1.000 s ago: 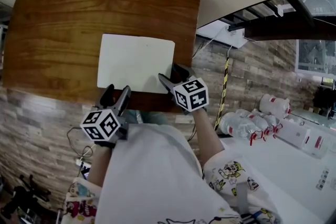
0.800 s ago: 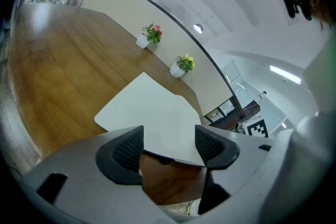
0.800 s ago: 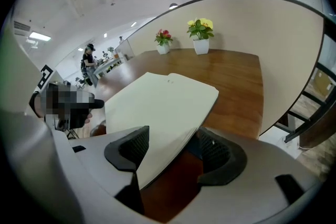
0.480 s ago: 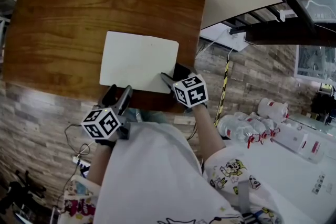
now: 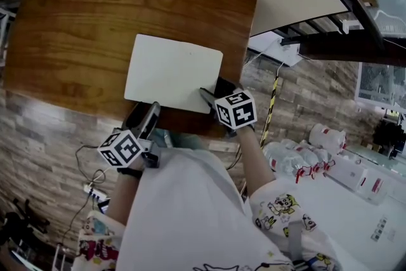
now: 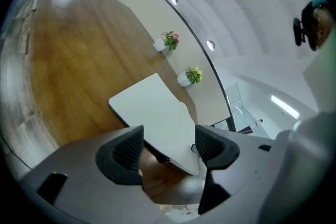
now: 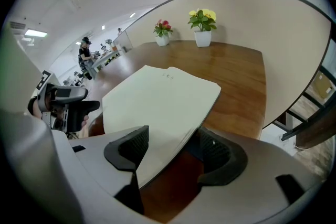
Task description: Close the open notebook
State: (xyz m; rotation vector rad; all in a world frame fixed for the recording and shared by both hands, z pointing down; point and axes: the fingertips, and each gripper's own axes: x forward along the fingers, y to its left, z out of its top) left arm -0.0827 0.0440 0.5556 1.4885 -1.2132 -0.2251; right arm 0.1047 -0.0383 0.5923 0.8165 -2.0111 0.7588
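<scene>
The jaws of the right gripper (image 7: 170, 152) were seen standing apart, with the near right corner of the notebook (image 7: 157, 102) passing between them, one pad on either side of its edge. No pressing of the pads on the paper could be made out, so the grip was judged not yet taken. Whether the far pad brushed the underside could not be settled from this angle. The jaws of the left gripper (image 6: 168, 147) were likewise held wide and empty, just short of the notebook's near edge, over the front rim of the worktop (image 5: 76, 28).

The notebook was laid flat near the front of the worktop, toward its right side. It was shown as one pale rectangle, and no spine or fold could be told.

The step in hand was judged to be the taking of that corner. The jaws would best be closed on the top leaf or cover alone, close to the edge, so that it could be swung over in an arc and not dragged. The left gripper could be set on the opposite part to keep the book from sliding.

The right gripper was pointed steeply down from the person's right forearm (image 5: 248, 158). The left was angled more shallowly, close to the body.
</scene>
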